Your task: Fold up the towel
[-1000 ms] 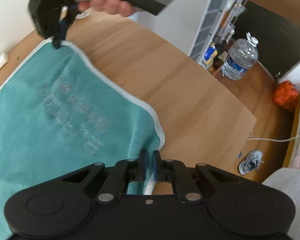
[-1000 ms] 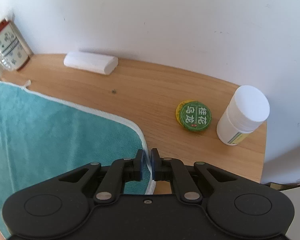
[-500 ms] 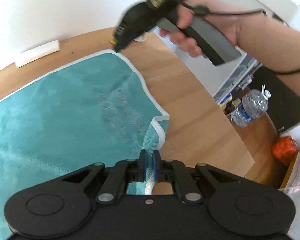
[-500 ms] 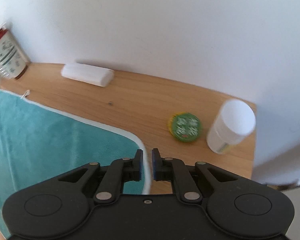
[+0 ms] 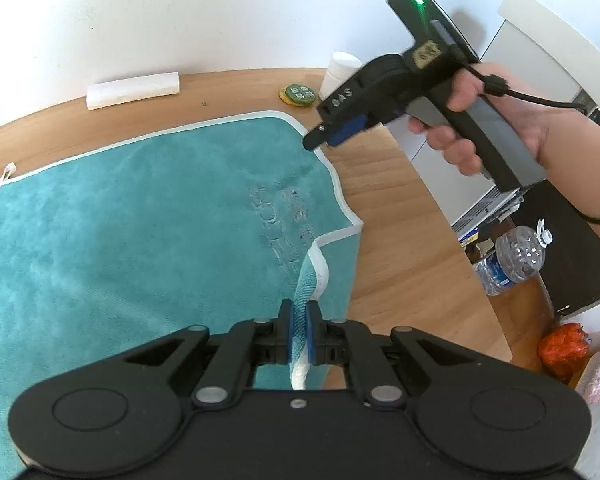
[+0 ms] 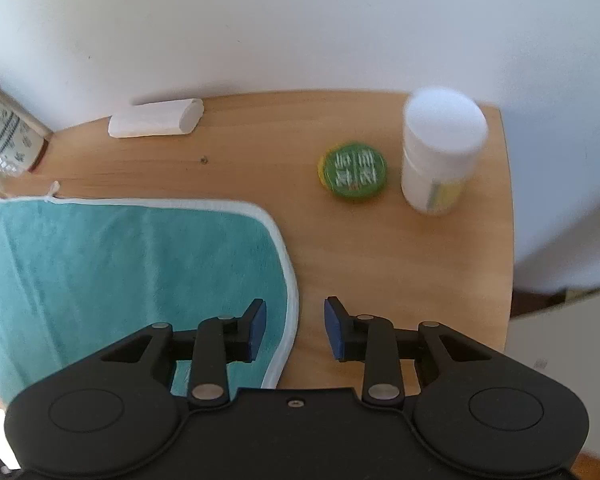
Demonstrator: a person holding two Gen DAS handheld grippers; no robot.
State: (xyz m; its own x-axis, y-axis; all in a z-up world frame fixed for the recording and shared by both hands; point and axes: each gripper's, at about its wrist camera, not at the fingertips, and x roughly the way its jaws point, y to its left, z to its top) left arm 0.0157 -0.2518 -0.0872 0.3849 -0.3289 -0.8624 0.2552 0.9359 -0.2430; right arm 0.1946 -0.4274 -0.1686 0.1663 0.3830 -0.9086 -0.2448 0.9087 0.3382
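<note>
A teal towel (image 5: pixel 140 224) with a white border lies spread on the wooden table (image 5: pixel 396 248). My left gripper (image 5: pixel 299 330) is shut on the towel's near right corner, and the cloth rises in a strip between its blue pads. The right gripper (image 5: pixel 320 138), held in a person's hand (image 5: pixel 456 144), hovers at the towel's far right corner. In the right wrist view the right gripper (image 6: pixel 294 330) is open, straddling the towel's white edge (image 6: pixel 290 312) with nothing clamped; the towel (image 6: pixel 120 264) lies flat below it.
Along the wall sit a white roll (image 6: pixel 156 120), a green round tin (image 6: pixel 354 171) and a white bottle (image 6: pixel 440 152). A patterned container (image 6: pixel 4 136) stands at far left. Beyond the table edge, on the floor, are a water bottle (image 5: pixel 516 256) and an orange bag (image 5: pixel 562 350).
The right gripper has opened and let go of the far corner, which now lies flat. The left gripper has lifted the near corner and turned toward the wall.
</note>
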